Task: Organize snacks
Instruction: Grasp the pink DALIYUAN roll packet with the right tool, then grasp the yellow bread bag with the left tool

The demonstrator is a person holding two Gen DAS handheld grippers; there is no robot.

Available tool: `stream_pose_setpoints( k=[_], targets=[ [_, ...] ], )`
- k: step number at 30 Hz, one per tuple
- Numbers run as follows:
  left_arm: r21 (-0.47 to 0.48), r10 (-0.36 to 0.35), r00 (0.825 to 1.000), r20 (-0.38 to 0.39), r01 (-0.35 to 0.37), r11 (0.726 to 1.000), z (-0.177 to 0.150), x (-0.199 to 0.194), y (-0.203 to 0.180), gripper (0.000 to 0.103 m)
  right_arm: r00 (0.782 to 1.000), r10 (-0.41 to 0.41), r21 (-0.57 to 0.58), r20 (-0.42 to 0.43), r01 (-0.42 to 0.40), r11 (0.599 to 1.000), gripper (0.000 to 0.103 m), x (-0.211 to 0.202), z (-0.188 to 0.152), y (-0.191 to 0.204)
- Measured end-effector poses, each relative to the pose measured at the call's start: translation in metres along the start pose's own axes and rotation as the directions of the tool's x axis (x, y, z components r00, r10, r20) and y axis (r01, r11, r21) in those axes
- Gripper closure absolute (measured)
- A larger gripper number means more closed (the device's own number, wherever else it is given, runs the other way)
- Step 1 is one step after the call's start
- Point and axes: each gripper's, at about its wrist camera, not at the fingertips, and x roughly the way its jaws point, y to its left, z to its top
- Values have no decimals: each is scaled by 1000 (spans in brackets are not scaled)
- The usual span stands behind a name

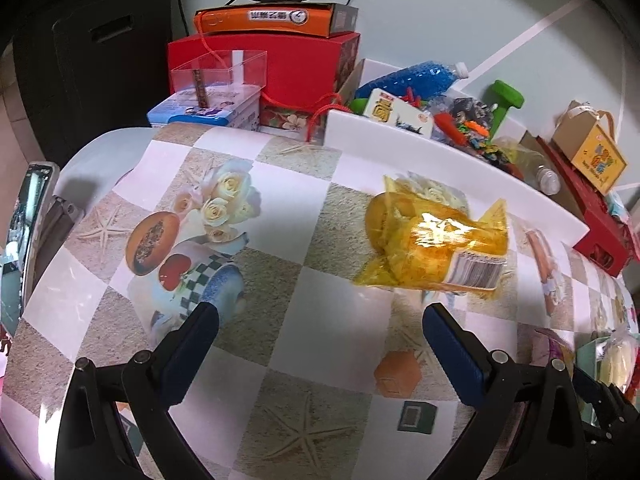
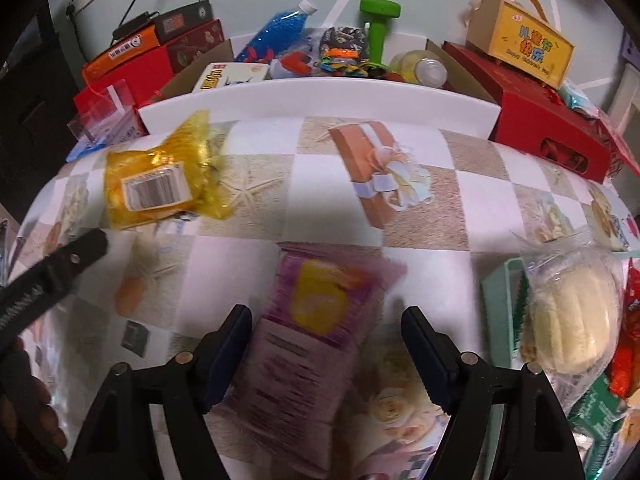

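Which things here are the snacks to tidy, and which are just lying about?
Snacks to tidy:
yellow snack bag
purple snack packet
pale bun in a clear bag
mint tray

Just lying about:
green dumbbell
blue bottle
red boxes

red box (image 1: 304,64) | green dumbbell (image 2: 378,28) | blue bottle (image 1: 412,76) | patterned tablecloth (image 1: 280,240)

- Left wrist camera looks steeply down, close over the table (image 1: 320,216).
- Right wrist camera likewise, apparently farther right.
- Both share the yellow packet (image 1: 432,240) (image 2: 156,184).
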Motion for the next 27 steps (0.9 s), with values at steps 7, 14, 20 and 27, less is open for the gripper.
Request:
stream_pose_setpoints(
  k=[7,14,20,27],
  targets=[
    [47,-100,995,18,99,994,4,-1,-24,1,999,45,4,20,-45,999,57,2,2,-4],
    [76,-143,989,20,142,987,15,9,-48,1,995,87,5,44,-88,996,59,7,5,-5],
    [96,-148,989,17,145,985,26,20,-62,1,994,96,6,50,-97,995,59,8,5,-5],
    [94,-127,992,21,124,988,26,28,-72,18,994,98,7,51,-98,995,59,8,5,-6]
  ],
)
